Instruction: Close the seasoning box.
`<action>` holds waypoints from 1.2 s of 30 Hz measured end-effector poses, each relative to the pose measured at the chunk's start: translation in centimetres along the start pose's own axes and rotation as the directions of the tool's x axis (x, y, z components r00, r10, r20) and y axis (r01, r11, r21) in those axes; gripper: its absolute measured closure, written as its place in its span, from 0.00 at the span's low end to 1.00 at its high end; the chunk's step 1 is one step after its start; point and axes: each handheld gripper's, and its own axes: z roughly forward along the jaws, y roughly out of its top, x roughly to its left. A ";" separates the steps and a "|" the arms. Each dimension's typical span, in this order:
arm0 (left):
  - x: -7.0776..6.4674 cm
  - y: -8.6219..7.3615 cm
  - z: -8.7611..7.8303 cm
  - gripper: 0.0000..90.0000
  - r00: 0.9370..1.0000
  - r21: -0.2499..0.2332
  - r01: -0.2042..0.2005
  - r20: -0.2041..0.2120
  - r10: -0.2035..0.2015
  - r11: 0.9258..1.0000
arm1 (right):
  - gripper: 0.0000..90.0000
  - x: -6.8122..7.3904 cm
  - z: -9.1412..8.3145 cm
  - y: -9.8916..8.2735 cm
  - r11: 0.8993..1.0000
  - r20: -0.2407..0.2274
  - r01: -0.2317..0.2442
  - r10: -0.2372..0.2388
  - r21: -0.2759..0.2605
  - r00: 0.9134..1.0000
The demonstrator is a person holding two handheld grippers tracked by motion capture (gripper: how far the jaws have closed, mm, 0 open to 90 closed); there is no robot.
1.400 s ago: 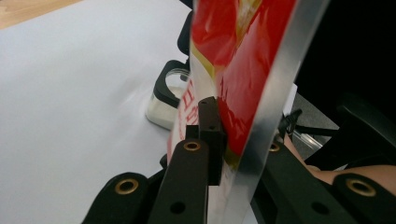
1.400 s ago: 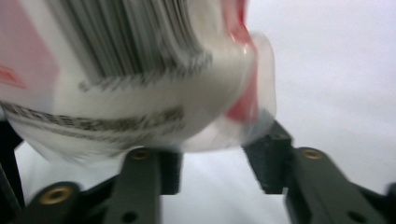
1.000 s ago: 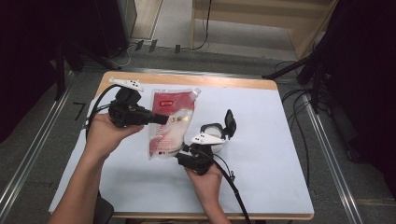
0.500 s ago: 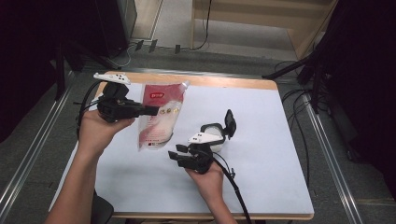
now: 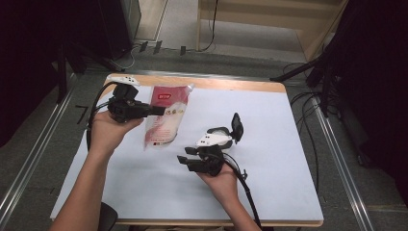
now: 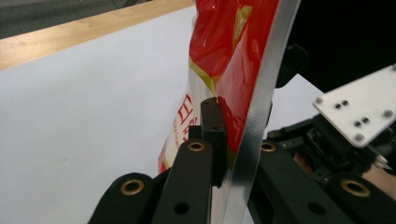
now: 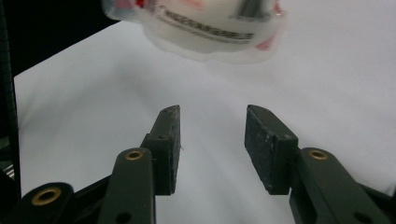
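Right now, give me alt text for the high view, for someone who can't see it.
The left gripper clamps the edge of a red and clear plastic food pouch above a white-covered table. The right gripper, jaws apart and holding nothing, sits low beside the pouch's bottom end.

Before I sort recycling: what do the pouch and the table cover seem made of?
Pouch: glossy plastic film, likely, with a silvery sealed edge, red print and a clear lower part. Cover: matte white sheet, paper or vinyl, I can't tell, laid over a wooden top.
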 end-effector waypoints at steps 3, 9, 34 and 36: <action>0.4 0.2 1.0 1.00 1.000 -0.004 0.006 -0.011 -0.006 1.000 | 0.63 0.3 0.2 0.0 1.000 -0.026 0.008 -0.008 0.005 1.000; 1.3 0.2 2.9 1.00 1.000 -0.028 -0.002 -0.024 0.002 1.000 | 0.62 0.6 0.3 0.0 0.999 -0.056 0.042 -0.041 0.015 0.998; 4.0 -2.8 4.8 0.98 1.000 -0.033 -0.003 -0.016 0.003 0.999 | 0.60 -1.7 -1.6 0.3 1.000 -0.048 -0.011 0.010 -0.007 0.999; 3.8 -3.1 4.7 0.98 1.000 -0.028 -0.011 -0.013 0.011 1.000 | 0.60 -1.8 -2.1 0.4 1.000 -0.043 0.007 -0.007 -0.007 0.999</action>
